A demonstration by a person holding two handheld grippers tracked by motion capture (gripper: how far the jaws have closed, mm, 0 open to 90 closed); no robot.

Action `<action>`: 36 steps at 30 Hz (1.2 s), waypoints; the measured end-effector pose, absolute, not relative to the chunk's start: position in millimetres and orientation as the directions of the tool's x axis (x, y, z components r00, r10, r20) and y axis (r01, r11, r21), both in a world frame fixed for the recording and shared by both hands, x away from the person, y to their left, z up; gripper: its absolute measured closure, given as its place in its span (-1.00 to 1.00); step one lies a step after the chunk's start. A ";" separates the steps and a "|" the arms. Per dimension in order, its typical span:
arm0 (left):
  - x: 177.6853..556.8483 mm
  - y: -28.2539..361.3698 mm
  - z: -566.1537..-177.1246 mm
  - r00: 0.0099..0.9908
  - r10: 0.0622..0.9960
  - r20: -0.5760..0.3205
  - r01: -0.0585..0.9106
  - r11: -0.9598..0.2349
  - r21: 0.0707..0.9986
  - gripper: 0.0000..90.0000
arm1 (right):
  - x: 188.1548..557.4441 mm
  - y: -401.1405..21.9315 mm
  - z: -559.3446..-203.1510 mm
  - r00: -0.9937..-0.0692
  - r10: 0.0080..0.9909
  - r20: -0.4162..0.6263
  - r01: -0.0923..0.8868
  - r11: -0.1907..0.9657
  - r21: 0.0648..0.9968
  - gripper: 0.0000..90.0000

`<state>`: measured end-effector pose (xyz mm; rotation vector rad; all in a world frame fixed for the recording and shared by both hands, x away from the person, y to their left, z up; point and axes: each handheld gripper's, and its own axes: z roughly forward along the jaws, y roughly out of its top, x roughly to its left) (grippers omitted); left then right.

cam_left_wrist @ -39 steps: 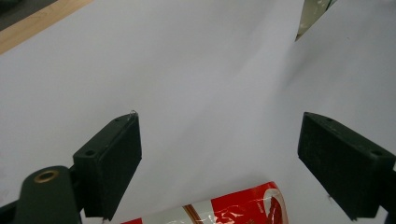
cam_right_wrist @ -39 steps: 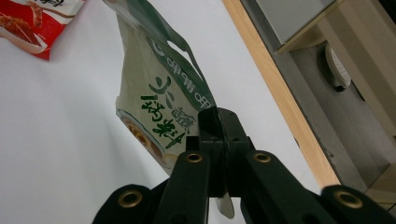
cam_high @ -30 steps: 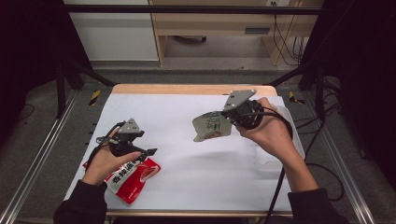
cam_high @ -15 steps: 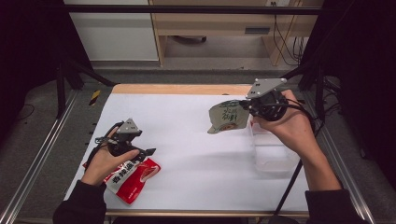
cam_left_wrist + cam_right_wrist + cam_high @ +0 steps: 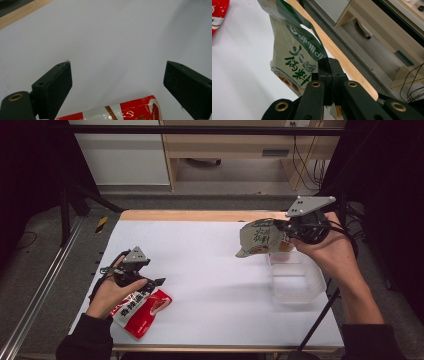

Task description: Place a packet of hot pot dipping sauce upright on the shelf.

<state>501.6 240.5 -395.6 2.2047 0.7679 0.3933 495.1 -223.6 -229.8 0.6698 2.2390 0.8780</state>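
Observation:
A red and white snack packet (image 5: 145, 312) lies flat at the near left of the white sheet. My left gripper (image 5: 155, 282) hovers just over its far end. The jaws have just been opening and stand wide apart in the left gripper view (image 5: 117, 75), with the red packet (image 5: 120, 112) low between them and neither pad touching it. At the right, my right gripper (image 5: 285, 232) is shut on the top edge of a beige and green packet (image 5: 260, 239), which hangs in the air at the far edge of a clear plastic box (image 5: 295, 285). In the right gripper view the closed jaws (image 5: 328, 65) pinch the green packet (image 5: 292, 50).
The white sheet (image 5: 210, 255) covers the table, with a wooden edge (image 5: 200, 215) along the far side. A yellow-handled tool (image 5: 101, 224) lies off the sheet at the far left. A cable runs from my right gripper past the box. Shelves stand beyond the table.
My right gripper has carried the green packet to the right and a little up, from the middle of the sheet to the clear box. The left hand has stayed in place.

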 end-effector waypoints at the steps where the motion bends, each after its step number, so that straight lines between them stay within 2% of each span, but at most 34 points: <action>1: 501.6 240.5 -395.6 0.772 0.634 0.039 0.402 -0.535 0.743 -0.81 | 495.1 -223.6 -229.8 -0.670 0.644 -0.369 0.221 0.648 0.729 1.00; 11: 501.8 241.0 -396.7 0.769 0.638 0.038 0.405 -0.534 0.742 -0.82 | 499.6 -250.3 -232.8 -0.628 0.692 -0.355 0.250 0.612 0.751 1.00; 36: 501.4 243.4 -397.7 0.765 0.643 0.036 0.410 -0.530 0.742 -0.83 | 508.4 -284.2 -249.7 -0.571 0.750 -0.333 0.303 0.570 0.764 1.00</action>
